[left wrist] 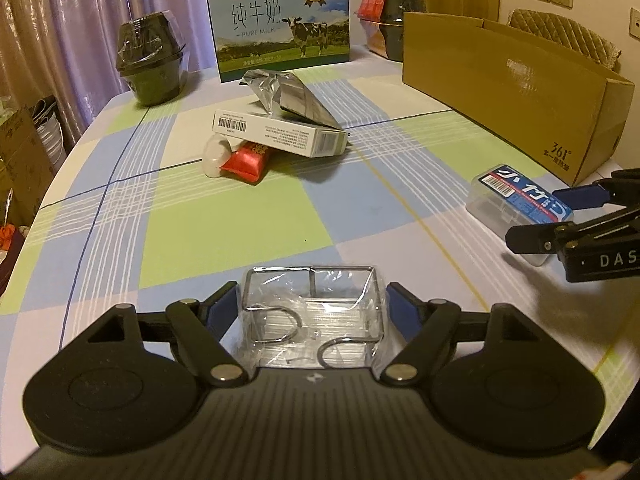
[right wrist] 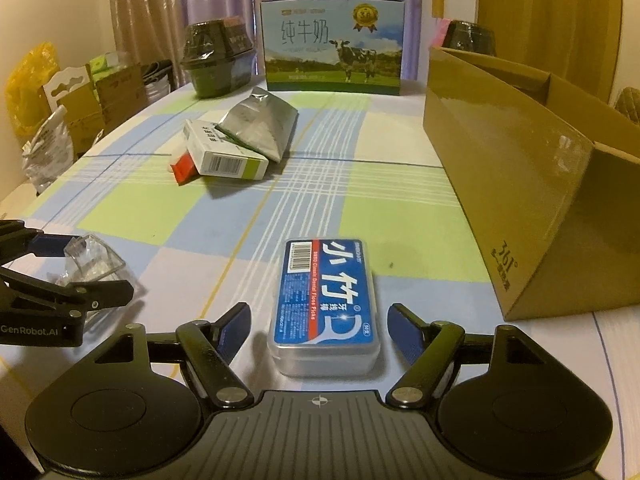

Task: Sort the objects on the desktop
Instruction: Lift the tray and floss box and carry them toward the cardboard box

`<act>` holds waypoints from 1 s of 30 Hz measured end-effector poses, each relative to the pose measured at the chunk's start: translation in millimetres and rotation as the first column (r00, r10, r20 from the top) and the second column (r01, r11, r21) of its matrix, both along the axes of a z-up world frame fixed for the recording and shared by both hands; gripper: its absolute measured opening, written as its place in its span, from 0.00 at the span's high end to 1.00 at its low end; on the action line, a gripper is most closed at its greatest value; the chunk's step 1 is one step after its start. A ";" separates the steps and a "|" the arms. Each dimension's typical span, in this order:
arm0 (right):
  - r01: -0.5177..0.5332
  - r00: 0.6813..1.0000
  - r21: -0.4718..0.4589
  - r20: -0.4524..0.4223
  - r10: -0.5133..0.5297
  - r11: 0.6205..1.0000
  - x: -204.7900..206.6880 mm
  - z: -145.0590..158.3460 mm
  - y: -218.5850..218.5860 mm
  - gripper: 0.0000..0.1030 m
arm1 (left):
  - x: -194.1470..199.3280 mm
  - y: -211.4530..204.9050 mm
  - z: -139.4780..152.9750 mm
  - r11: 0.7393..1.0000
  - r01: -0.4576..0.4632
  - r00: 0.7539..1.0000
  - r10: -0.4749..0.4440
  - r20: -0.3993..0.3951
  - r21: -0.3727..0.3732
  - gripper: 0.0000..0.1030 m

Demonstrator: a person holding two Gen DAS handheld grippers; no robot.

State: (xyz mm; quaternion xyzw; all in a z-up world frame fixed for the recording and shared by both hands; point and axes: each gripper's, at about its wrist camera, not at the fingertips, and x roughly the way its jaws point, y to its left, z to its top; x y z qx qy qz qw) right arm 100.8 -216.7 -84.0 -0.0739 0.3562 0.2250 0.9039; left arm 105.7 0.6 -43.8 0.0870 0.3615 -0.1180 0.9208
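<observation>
Overhead, warm light; checked tablecloth [left wrist: 224,232] before purple curtains [left wrist: 80,8].

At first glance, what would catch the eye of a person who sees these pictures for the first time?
Probably the blue floss pick box lying flat between the open fingers of the right gripper, and the clear packet with metal hooks between the open fingers of the left gripper. Further back, a pile sits mid-table: a white carton over a red packet, with a silver pouch on top. A big open cardboard box stands to the right.
</observation>
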 end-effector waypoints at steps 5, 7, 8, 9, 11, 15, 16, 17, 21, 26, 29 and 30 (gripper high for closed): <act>0.000 1.000 0.003 -0.010 0.000 1.000 3.0 -3.0 1.9 0.29 | 1.4 -1.1 -0.5 1.000 -0.002 1.000 0.002 -0.003 0.007 0.31; 0.002 1.000 0.006 -0.013 -0.002 1.000 3.7 -3.5 2.0 0.29 | 1.3 -1.8 -0.8 1.000 0.000 1.000 0.000 -0.002 0.008 0.33; 0.004 1.000 0.006 -0.014 -0.004 1.000 3.6 -3.5 1.8 0.29 | 1.3 -2.0 -1.0 1.000 0.001 1.000 -0.001 -0.003 0.009 0.34; 0.005 1.000 0.007 -0.015 -0.005 1.000 4.0 -3.6 1.6 0.29 | 1.3 -2.3 -1.2 1.000 0.001 1.000 -0.001 -0.003 0.010 0.34; 0.008 1.000 0.011 -0.016 -0.008 1.000 3.9 -3.5 1.2 0.29 | 1.0 -2.6 -0.9 1.000 0.001 1.000 -0.001 0.000 0.011 0.36; 0.004 1.000 0.012 -0.013 -0.004 1.000 4.3 -3.1 2.5 0.29 | 0.8 -2.6 -0.3 1.000 -0.003 1.000 0.003 -0.003 0.004 0.39; 0.002 1.000 0.012 -0.013 -0.002 1.000 4.7 -3.1 2.6 0.29 | 1.0 -2.2 -0.1 1.000 -0.004 1.000 0.004 -0.004 0.000 0.39; 0.001 1.000 0.012 -0.011 -0.001 1.000 4.7 -3.0 2.9 0.30 | 1.0 -2.6 0.5 1.000 -0.004 1.000 0.004 -0.006 -0.004 0.39; -0.006 1.000 0.006 -0.004 0.006 1.000 4.6 -2.7 4.7 0.30 | 0.4 -4.5 1.9 1.000 0.003 1.000 -0.003 -0.007 -0.013 0.39; -0.004 1.000 0.000 -0.005 0.004 1.000 6.8 -4.6 6.0 0.32 | -0.6 -5.9 3.3 1.000 0.006 1.000 -0.006 -0.007 -0.025 0.39; 0.003 1.000 -0.006 -0.003 -0.003 1.000 7.7 -5.3 6.7 0.36 | -1.2 -6.0 4.2 1.000 0.008 1.000 -0.008 -0.006 -0.030 0.39; 0.004 1.000 -0.007 -0.005 -0.004 1.000 8.4 -5.7 6.8 0.38 | -1.5 -6.1 4.3 0.999 0.008 1.000 -0.008 -0.006 -0.031 0.39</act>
